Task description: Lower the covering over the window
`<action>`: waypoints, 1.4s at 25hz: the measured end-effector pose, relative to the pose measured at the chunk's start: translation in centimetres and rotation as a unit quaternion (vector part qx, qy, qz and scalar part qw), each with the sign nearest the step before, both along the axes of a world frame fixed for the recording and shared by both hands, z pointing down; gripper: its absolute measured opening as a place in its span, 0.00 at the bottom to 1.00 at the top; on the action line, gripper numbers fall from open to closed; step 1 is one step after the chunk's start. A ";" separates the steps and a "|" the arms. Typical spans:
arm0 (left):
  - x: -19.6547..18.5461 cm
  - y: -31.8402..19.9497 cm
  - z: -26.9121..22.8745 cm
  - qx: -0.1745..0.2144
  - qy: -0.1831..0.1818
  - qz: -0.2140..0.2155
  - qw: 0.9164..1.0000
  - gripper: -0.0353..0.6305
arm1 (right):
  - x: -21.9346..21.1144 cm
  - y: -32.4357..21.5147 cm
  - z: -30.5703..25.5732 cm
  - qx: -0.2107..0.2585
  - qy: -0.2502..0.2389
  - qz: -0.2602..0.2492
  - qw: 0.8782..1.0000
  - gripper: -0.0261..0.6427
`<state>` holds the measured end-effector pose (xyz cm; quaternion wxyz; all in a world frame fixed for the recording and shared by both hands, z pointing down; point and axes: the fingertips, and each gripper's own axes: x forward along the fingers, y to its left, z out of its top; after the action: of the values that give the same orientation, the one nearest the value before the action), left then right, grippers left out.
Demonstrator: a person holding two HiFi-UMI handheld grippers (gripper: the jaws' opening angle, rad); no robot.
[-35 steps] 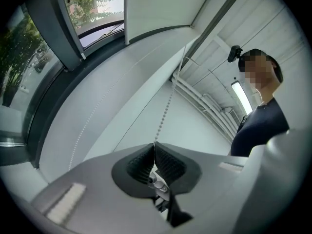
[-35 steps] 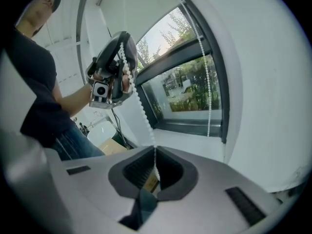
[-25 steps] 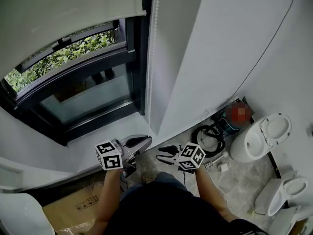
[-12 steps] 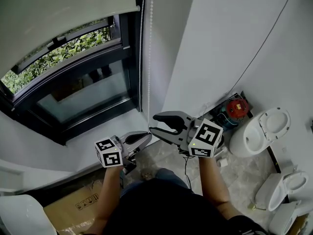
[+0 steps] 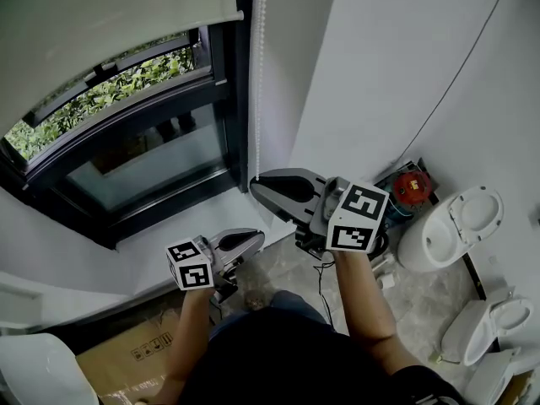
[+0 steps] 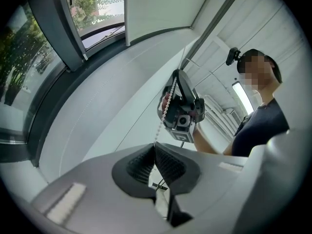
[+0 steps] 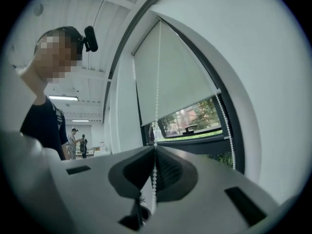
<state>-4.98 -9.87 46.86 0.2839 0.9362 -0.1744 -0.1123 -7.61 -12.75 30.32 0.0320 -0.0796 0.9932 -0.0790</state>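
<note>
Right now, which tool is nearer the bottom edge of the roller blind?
Right. The right tool is clamped on the bead chain higher up, below the bottom edge of the roller blind; the left tool holds the same chain lower, farther from it.

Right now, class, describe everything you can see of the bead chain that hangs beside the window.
The bead chain is a thin string of small white beads, plastic by the look. It hangs nearly straight down along the dark window frame, right of the partly lowered roller blind, with a second strand off to one side. The right gripper has just closed its jaws on it. From there it runs down to the shut jaw tips of the left gripper.
</note>
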 end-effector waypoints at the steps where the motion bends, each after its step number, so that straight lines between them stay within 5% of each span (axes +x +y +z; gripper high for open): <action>1: 0.0 0.1 0.0 0.005 0.004 0.003 1.000 0.07 | -0.1 0.1 -0.1 -0.008 -0.006 -0.005 1.000 0.06; 5: -0.2 0.5 -0.2 0.015 0.024 0.004 1.000 0.07 | 0.0 0.3 0.1 -0.014 -0.022 -0.004 1.000 0.06; 9: -0.2 0.7 2.8 0.001 -0.007 0.011 1.000 0.07 | -0.5 0.5 3.1 0.010 0.053 0.013 0.998 0.06; 12: -0.5 0.9 4.3 -0.027 -0.001 0.008 1.000 0.07 | -0.6 0.6 4.7 -0.009 0.052 0.012 0.999 0.06; 21: 0.2 1.6 6.1 -0.030 -0.004 0.033 0.999 0.07 | -0.2 -0.3 7.5 -0.038 0.048 0.025 0.998 0.06; 26: 0.7 2.1 7.9 -0.038 -0.060 0.047 0.996 0.07 | -0.3 -0.5 9.7 -0.039 0.087 0.027 0.995 0.06; 35: 0.9 2.7 8.9 -0.064 -0.053 0.056 0.995 0.08 | -0.4 0.7 13.9 -0.077 0.132 0.002 0.988 0.06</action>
<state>-4.03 -7.19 55.81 0.3395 0.9290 -0.1430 -0.0351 -8.02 -12.09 44.20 -0.1056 -0.0936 0.9795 -0.1436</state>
